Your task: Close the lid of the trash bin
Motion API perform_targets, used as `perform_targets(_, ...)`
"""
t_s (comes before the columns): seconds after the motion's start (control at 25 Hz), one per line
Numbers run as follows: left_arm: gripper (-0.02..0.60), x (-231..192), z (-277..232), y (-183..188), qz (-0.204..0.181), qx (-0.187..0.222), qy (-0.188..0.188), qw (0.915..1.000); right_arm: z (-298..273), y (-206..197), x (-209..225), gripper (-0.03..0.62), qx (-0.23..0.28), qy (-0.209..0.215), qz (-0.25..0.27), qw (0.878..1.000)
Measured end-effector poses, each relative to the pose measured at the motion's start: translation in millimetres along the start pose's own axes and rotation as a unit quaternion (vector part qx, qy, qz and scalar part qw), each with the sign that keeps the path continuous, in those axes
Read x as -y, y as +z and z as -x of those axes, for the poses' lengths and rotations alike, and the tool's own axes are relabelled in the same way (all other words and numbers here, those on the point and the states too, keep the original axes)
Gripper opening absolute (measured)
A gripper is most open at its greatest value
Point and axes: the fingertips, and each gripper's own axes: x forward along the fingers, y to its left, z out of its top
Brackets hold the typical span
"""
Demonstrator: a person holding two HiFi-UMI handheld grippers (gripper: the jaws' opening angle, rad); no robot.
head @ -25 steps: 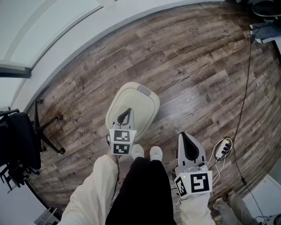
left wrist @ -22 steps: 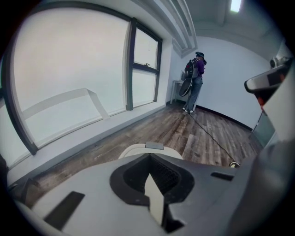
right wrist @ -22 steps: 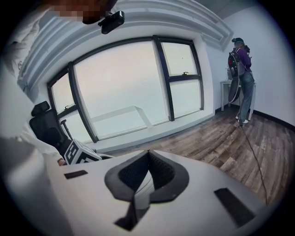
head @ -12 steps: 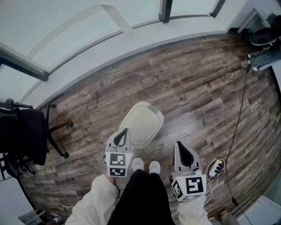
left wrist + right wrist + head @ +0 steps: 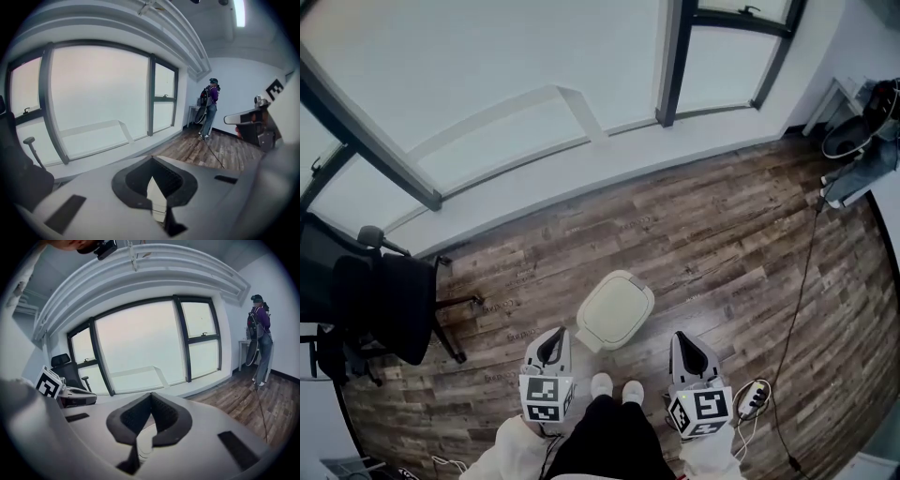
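On the floor (image 5: 722, 244), trash bin (image 5: 616, 310) ahead, between left gripper (image 5: 554, 337), right gripper (image 5: 683, 339)

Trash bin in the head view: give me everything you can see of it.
The trash bin is cream with a rounded-rectangle outline, plastic by its look, and is seen from above. Its lid lies flat and shut, with a small grey tab at the far edge. It stands on the wood floor, just ahead of the person's shoes. The left claw and right claw hang to either side, nearer the person, and neither touches it.
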Motion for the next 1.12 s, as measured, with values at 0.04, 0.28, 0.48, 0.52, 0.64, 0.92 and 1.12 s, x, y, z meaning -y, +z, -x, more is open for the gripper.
perform_targets(0.04, 0.006, -1, 13, 13, -0.001, 0.008, 0.000, 1.0000, 6, 13, -5, 0.023, 0.004, 0.007, 0.002, 1.000)
perform_targets(0.28, 0.006, 8, 79, 87, -0.004, 0.057, -0.011, 0.9983, 50, 86, -29, 0.023, 0.032, 0.032, -0.004, 0.999)
perform_targets(0.48, 0.006, 4, 128, 136, -0.013, 0.091, 0.001, 0.9958, 83, 127, -57, 0.023, 0.048, 0.045, 0.010, 0.998)
perform_targets(0.52, 0.006, 3, 137, 145, -0.013, 0.097, 0.003, 0.9952, 89, 133, -62, 0.023, 0.049, 0.047, 0.016, 0.998)
perform_targets(0.64, 0.006, 5, 160, 169, -0.020, 0.117, 0.007, 0.9928, 103, 149, -69, 0.023, 0.058, 0.050, 0.021, 0.997)
perform_targets(0.92, 0.006, 29, 192, 196, -0.042, 0.146, 0.003, 0.9885, 132, 176, -75, 0.023, 0.080, 0.045, 0.044, 0.995)
perform_targets(1.12, 0.006, 34, 198, 209, -0.052, 0.160, 0.000, 0.9858, 146, 189, -81, 0.023, 0.103, 0.041, 0.057, 0.992)
